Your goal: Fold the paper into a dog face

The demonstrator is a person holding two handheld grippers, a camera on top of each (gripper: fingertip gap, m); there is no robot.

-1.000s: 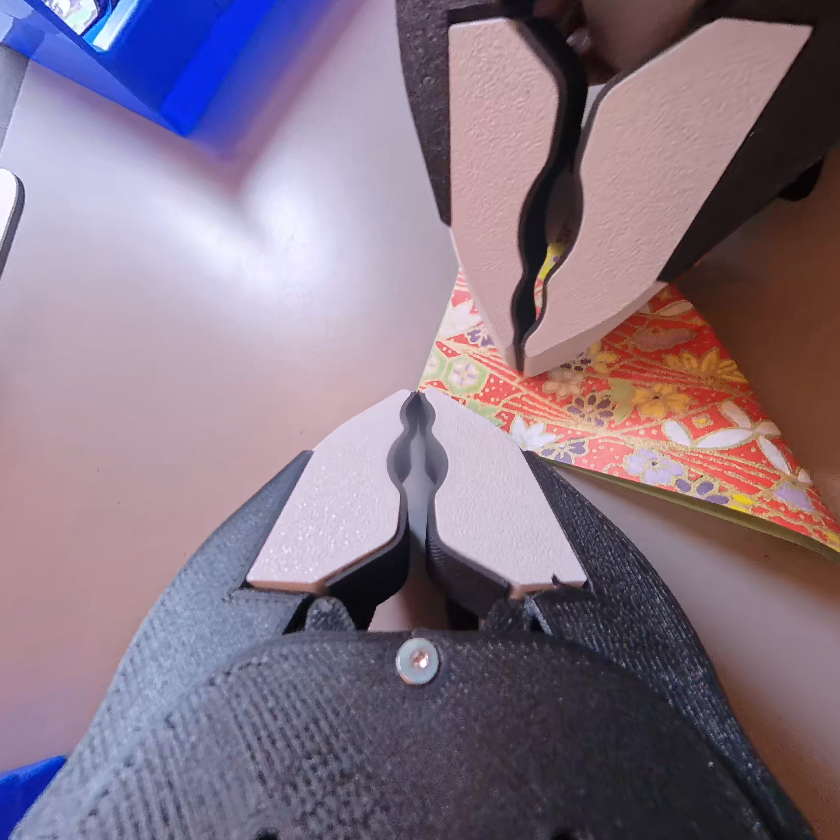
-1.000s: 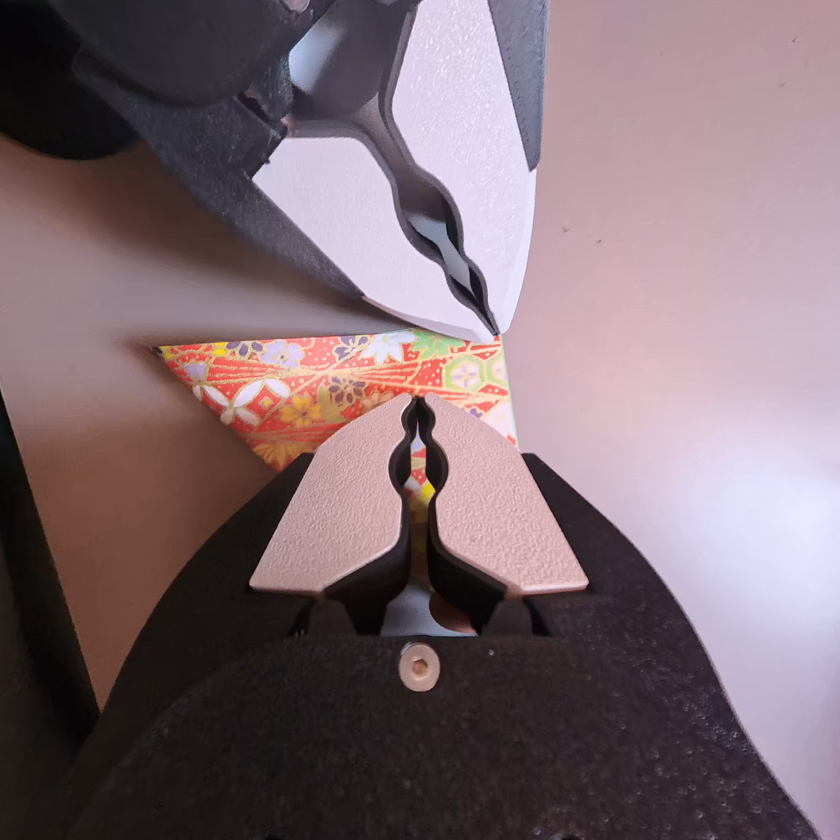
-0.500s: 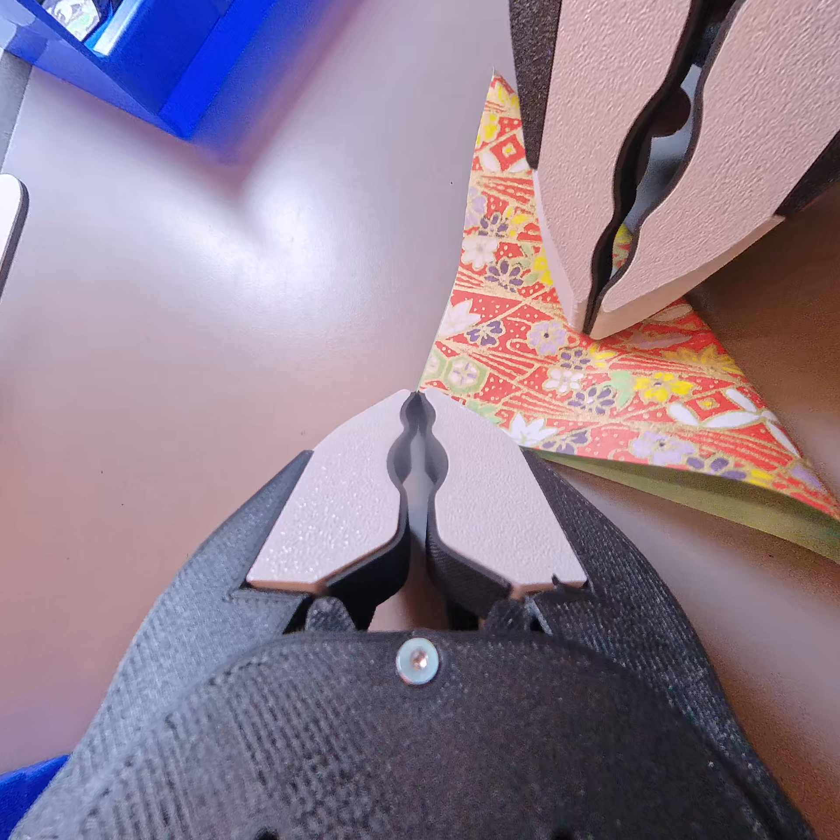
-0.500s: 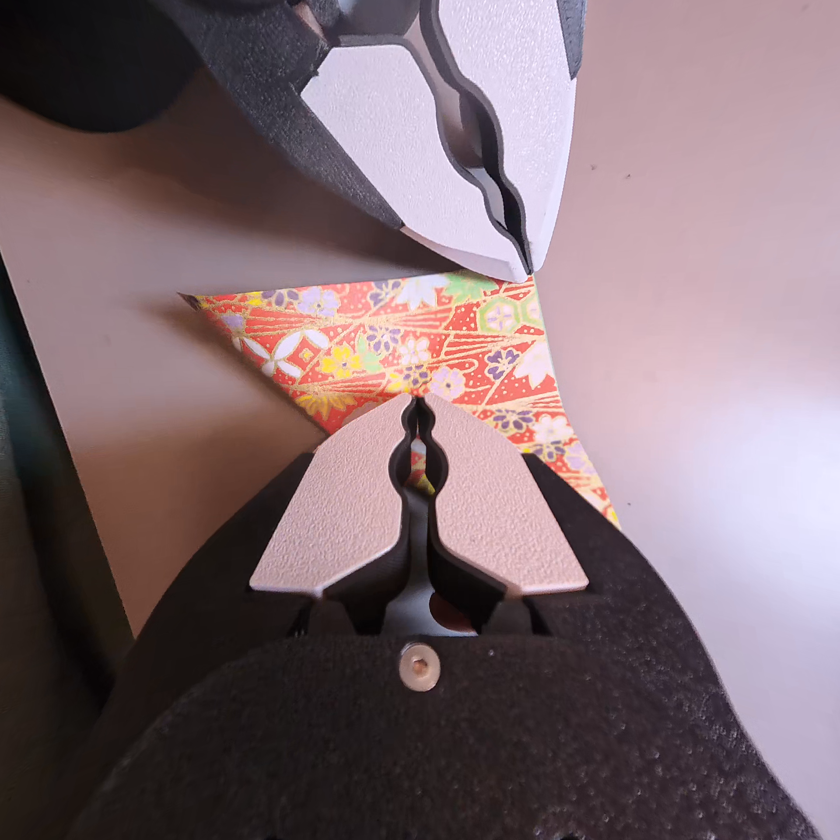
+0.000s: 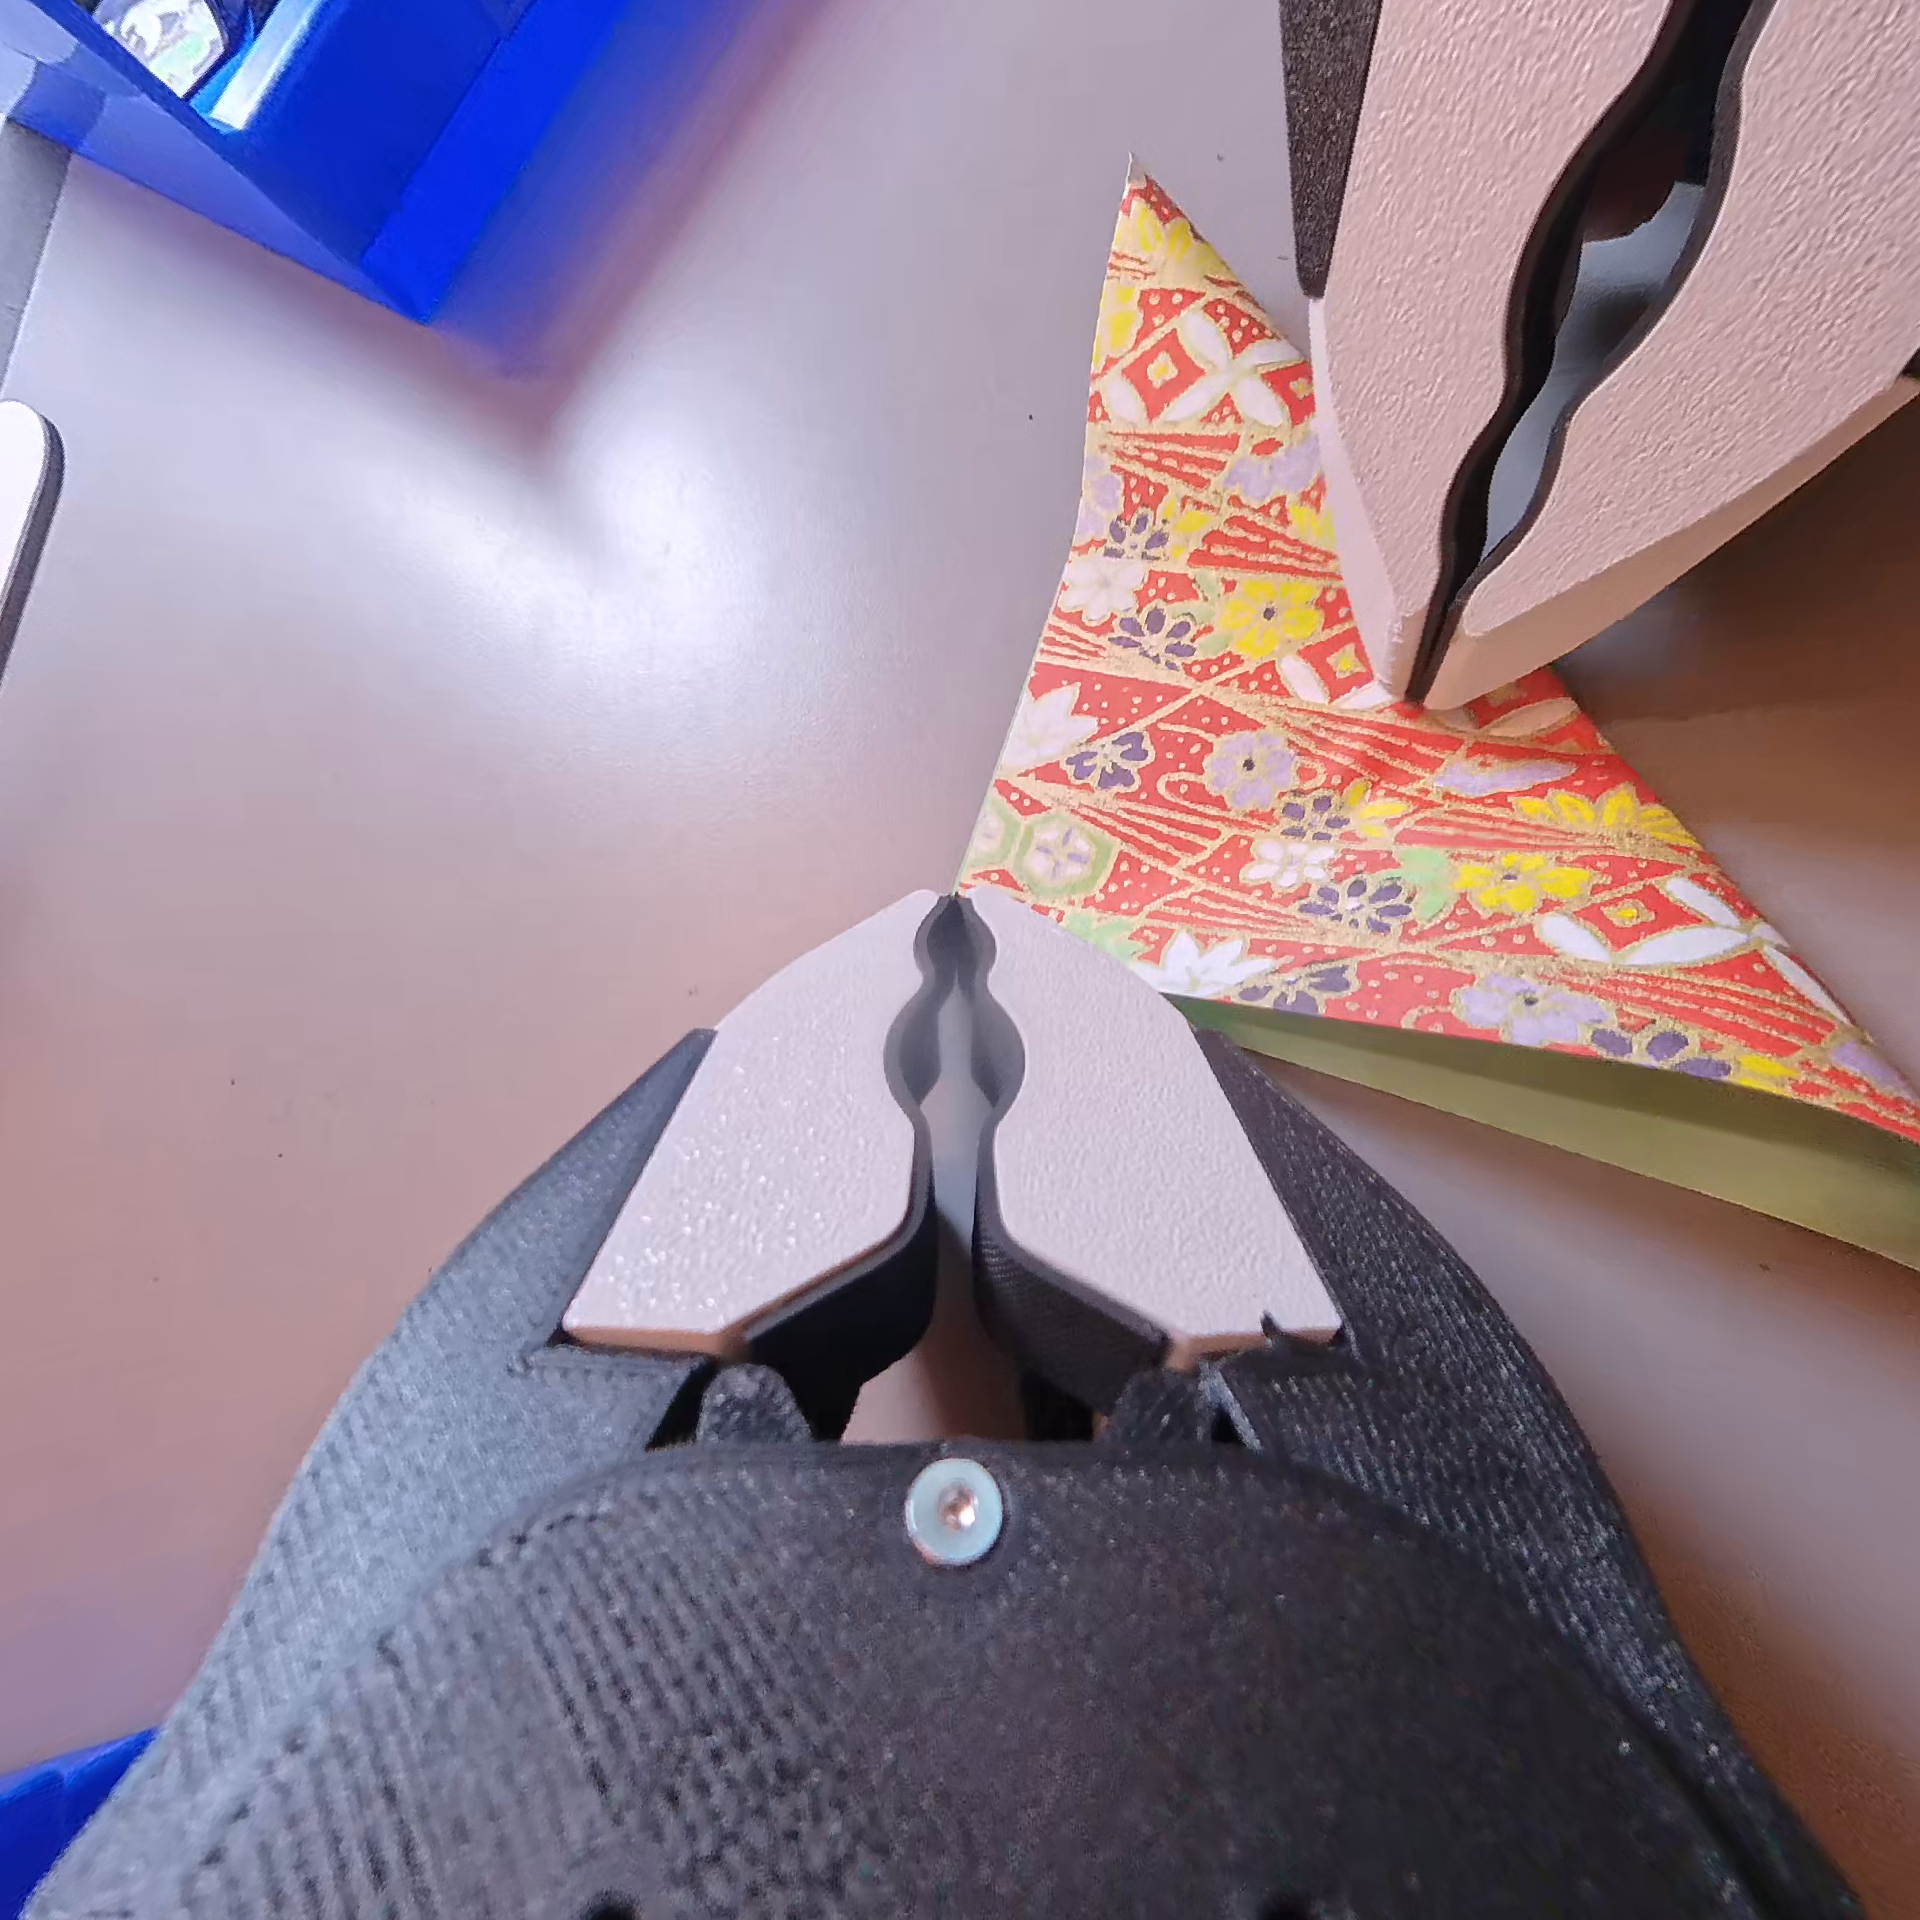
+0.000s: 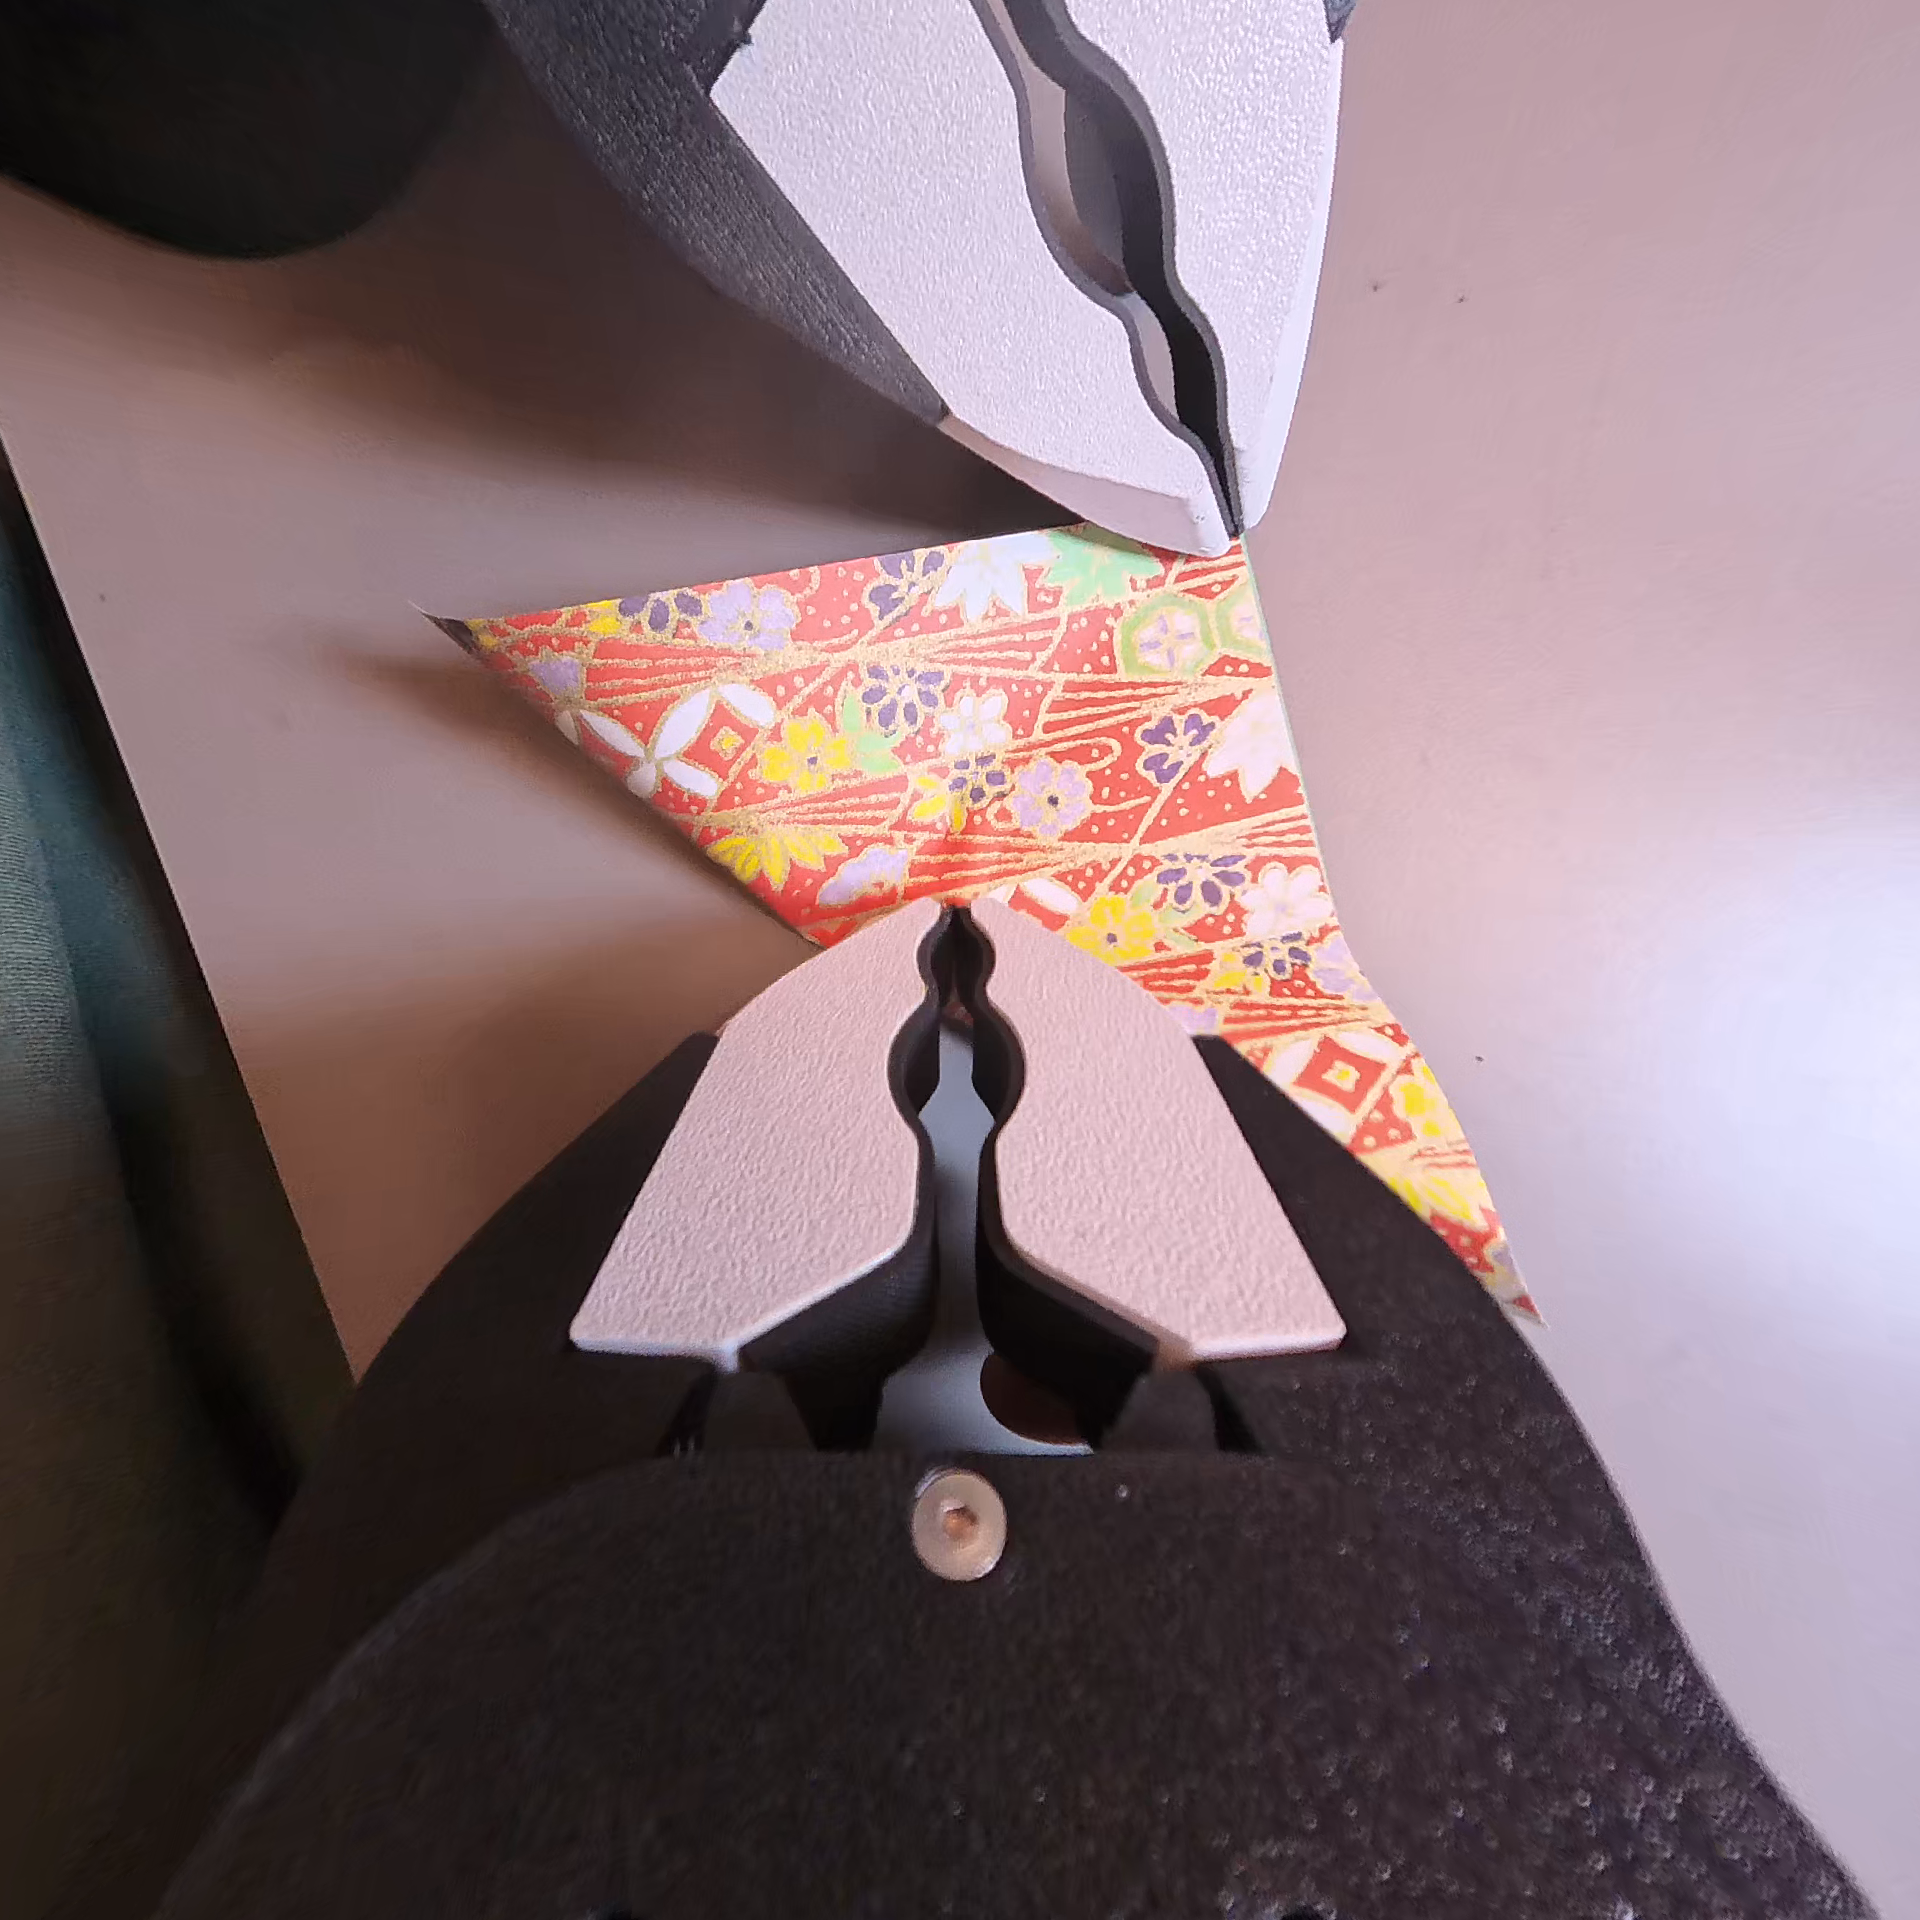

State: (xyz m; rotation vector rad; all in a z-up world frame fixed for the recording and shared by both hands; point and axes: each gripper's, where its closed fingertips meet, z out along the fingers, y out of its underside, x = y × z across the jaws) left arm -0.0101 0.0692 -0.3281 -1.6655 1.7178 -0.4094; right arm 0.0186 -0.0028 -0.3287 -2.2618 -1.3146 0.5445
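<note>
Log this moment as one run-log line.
paper: folded triangle, flat on table | left hand-held gripper: shut, tip at paper corner | right hand-held gripper: shut, tip pressing paper

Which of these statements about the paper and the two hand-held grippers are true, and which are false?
1. The paper is folded into a triangle. True.
2. The left hand-held gripper is wide open. False: its jaws are shut, at one corner of the paper.
3. The right hand-held gripper has its tip on the paper. True.
4. The paper is plain white. False: it is red with a flower pattern.
5. A blue bin lies beyond the paper. True.
</note>
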